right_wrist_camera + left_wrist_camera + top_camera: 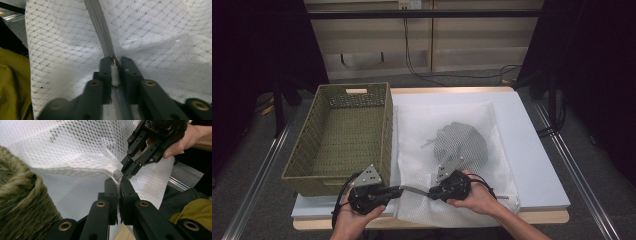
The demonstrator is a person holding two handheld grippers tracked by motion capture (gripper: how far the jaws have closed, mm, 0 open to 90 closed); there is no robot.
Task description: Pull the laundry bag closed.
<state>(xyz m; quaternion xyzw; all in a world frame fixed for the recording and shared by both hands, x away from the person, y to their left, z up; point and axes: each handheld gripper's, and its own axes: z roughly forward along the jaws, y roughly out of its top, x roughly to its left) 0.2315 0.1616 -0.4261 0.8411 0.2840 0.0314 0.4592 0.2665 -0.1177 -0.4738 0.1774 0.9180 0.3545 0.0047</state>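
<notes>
A white mesh laundry bag [447, 120] lies flat on the white table top [532, 150] with a dark garment [459, 142] inside it. My left gripper [401, 190] is at the bag's near edge, shut on the fabric at the end of the zipper [117, 175]. Facing it from the right, my right gripper [432, 193] has its jaws on either side of the small white zipper pull [114, 73], pressing on it. The grey zipper [98, 27] runs straight away from the right gripper [115, 62]. In the left gripper view the right gripper [124, 171] nearly touches the tips of the left gripper [118, 181].
An olive woven basket [387, 130] stands to the left of the bag, its inside bare; its wall [20, 202] is close beside my left gripper. The table's front edge is just under both hands. Metal rails run along the floor on both sides.
</notes>
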